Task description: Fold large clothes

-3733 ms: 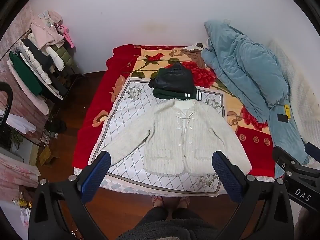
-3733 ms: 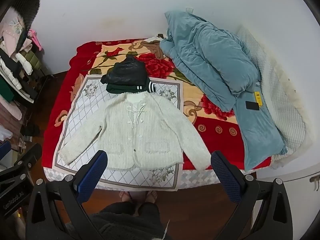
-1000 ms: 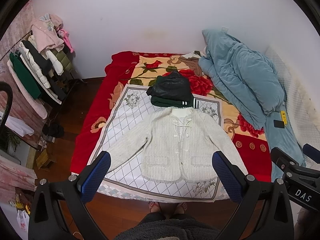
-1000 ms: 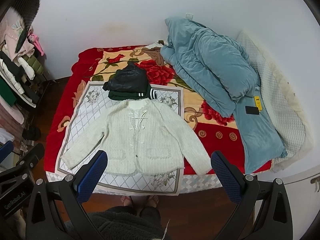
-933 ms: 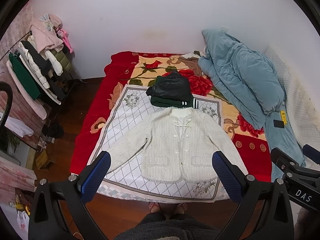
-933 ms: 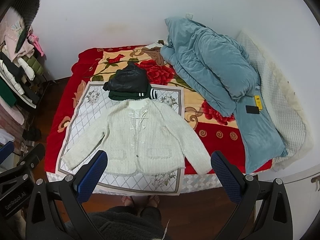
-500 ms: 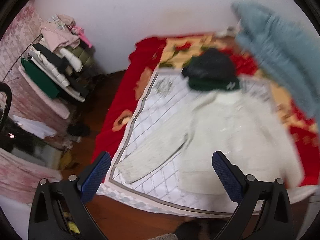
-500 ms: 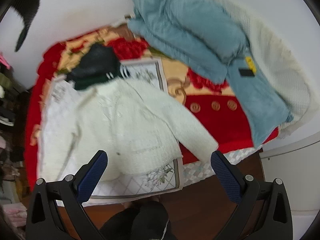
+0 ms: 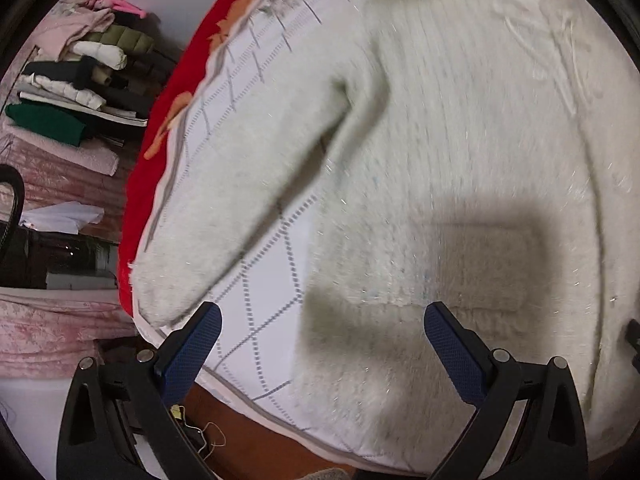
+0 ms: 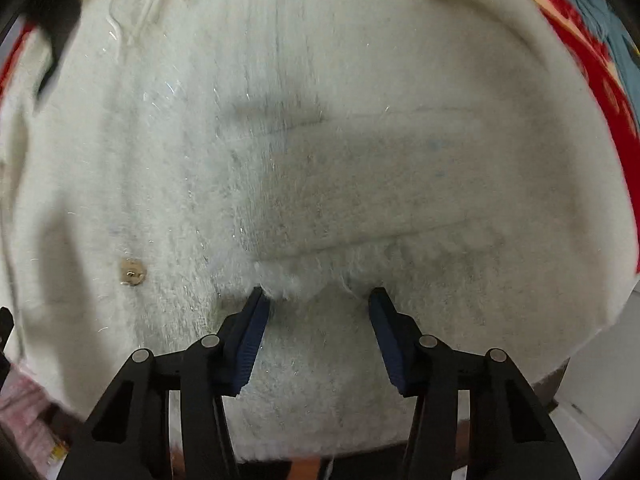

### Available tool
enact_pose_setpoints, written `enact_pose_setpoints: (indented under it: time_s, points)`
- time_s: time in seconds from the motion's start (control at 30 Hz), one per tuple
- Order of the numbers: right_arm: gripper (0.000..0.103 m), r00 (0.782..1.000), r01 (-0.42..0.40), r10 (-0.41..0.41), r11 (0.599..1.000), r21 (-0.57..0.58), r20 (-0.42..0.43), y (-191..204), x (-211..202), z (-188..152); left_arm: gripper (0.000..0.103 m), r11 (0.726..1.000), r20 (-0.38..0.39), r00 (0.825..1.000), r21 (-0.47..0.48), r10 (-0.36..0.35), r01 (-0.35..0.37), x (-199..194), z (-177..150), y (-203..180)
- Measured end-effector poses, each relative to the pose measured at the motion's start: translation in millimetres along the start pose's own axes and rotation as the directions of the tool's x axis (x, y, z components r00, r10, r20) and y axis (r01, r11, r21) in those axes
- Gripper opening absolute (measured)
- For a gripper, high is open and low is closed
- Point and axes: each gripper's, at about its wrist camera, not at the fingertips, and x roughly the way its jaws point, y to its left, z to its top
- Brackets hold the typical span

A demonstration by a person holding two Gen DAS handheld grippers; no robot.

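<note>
A white fuzzy cardigan point(image 9: 460, 128) lies flat, face up, on the bed. Its left sleeve point(image 9: 248, 184) stretches toward the bed's left edge. My left gripper point(image 9: 320, 320) is open and hovers low over the cardigan's lower left hem, casting a shadow on it. My right gripper point(image 10: 318, 300) is partly open and close above the cardigan point(image 10: 320, 120), its blue fingertips point(image 10: 256, 312) straddling the fringed top edge of the right pocket point(image 10: 360, 204). A gold button point(image 10: 132, 272) shows to its left.
The cardigan lies on a white quilted mat point(image 9: 264, 280) over a red floral blanket point(image 9: 172, 92). A rack of piled clothes point(image 9: 76, 80) stands left of the bed. A blue duvet point(image 10: 608, 28) lies at the far right. Wooden floor point(image 9: 240, 444) shows below the bed edge.
Both grippers have dropped from high above the bed to just over the cardigan's lower part. The right gripper's jaws have narrowed around the pocket edge. The cardigan has not moved.
</note>
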Motion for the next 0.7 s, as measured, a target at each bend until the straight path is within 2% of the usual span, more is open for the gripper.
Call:
enact_pose_setpoints:
  time_s: [0.07, 0.13, 0.2, 0.27, 0.3, 0.33, 0.4, 0.47, 0.53, 0.63, 0.67, 0.7]
  points:
    - [0.049, 0.999, 0.014, -0.012, 0.999, -0.051, 0.034, 16, 0, -16, 0.103, 1.0, 0.003, 1.0, 0.016, 0.001, -0.001, 2, -6, -7]
    - [0.049, 0.999, -0.032, 0.033, 0.996, -0.082, 0.015, 24, 2, -26, 0.103, 0.999, -0.006, 1.0, 0.048, 0.011, -0.011, -1, -9, -15]
    - [0.051, 0.994, -0.107, 0.107, 0.993, -0.051, -0.008, 11, 2, -22, 0.103, 0.998, 0.009, 1.0, 0.057, 0.006, -0.007, -8, -5, -24]
    - [0.056, 0.975, -0.223, 0.223, 0.974, 0.043, 0.017, -24, -9, -17, 0.103, 0.998, 0.045, 0.999, 0.069, -0.014, 0.011, -28, 3, -37]
    - [0.069, 0.97, -0.243, 0.24, 0.967, 0.079, 0.045, -39, -15, -17, 0.103, 0.997, 0.072, 0.997, 0.073, -0.03, 0.024, -36, 13, -43]
    - [0.075, 0.963, -0.262, 0.246, 0.951, 0.165, 0.111, -75, -26, -20, 0.103, 0.997, 0.089, 0.995, 0.076, -0.038, 0.031, -42, 19, -48]
    - [0.075, 0.961, -0.266, 0.225, 0.915, 0.305, 0.163, -126, -32, -29, 0.103, 0.994, 0.124, 0.989, 0.092, -0.075, 0.064, -62, 32, -71]
    - [0.075, 0.949, -0.312, 0.244, 0.809, 0.498, 0.199, -196, -24, -51, 0.103, 0.987, 0.14, 0.982, 0.119, -0.127, 0.11, -80, 47, -109]
    - [0.075, 0.953, -0.302, 0.225, 0.734, 0.608, 0.201, -237, -17, -71, 0.103, 0.98, 0.137, 0.977, 0.138, -0.165, 0.146, -88, 57, -144]
    - [0.075, 0.939, -0.335, 0.257, 0.521, 0.785, 0.23, -304, 24, -111, 0.103, 0.971, 0.143, 0.971, 0.167, -0.193, 0.168, -95, 71, -188]
    - [0.075, 0.926, -0.362, 0.274, 0.46, 0.811, 0.258, -318, 33, -119, 0.103, 0.967, 0.143, 0.97, 0.194, -0.196, 0.167, -97, 75, -211]
    - [0.071, 0.903, -0.412, 0.289, 0.376, 0.83, 0.317, -333, 43, -130, 0.103, 0.965, 0.141, 0.97, 0.205, -0.196, 0.165, -99, 77, -220]
